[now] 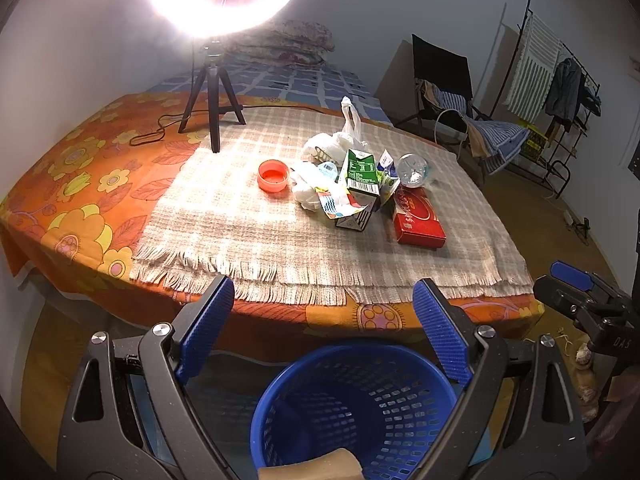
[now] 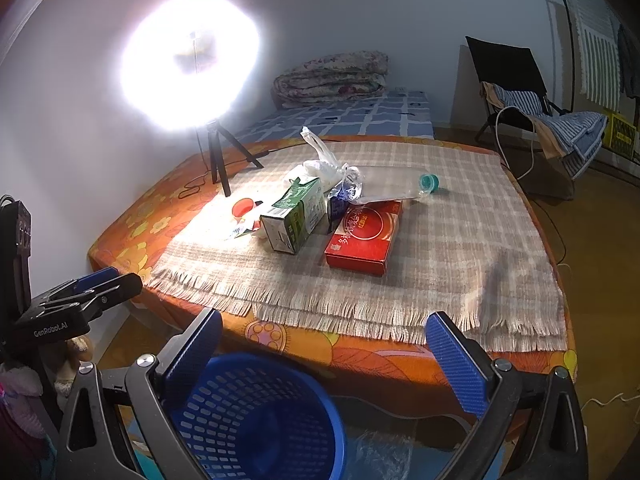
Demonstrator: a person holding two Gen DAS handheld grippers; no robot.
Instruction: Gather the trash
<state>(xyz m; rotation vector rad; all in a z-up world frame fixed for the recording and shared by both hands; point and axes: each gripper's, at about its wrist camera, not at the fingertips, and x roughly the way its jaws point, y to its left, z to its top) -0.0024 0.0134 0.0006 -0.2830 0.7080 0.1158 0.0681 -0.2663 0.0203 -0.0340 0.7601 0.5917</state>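
Note:
A pile of trash lies on the checked cloth [image 1: 248, 232] on the table: a green carton [image 1: 360, 170] [image 2: 298, 218], a red box [image 1: 418, 218] [image 2: 366, 236], a clear plastic bottle [image 1: 412, 168] [image 2: 388, 186], a white plastic bag [image 1: 340, 138] [image 2: 320, 164], crumpled wrappers [image 1: 320, 192] and a red lid [image 1: 273, 175] [image 2: 243, 207]. A blue basket [image 1: 352, 404] [image 2: 256, 420] stands on the floor before the table. My left gripper [image 1: 324, 328] is open and empty above the basket. My right gripper [image 2: 324, 354] is open and empty, beside the basket.
A ring light on a tripod [image 1: 212, 92] [image 2: 218, 160] stands at the table's back left, its cable trailing. A bed with folded quilt [image 2: 332, 76] lies behind. A chair [image 2: 520, 92] and clothes rack [image 1: 552, 76] stand at the right. A tan object [image 1: 312, 466] lies in the basket.

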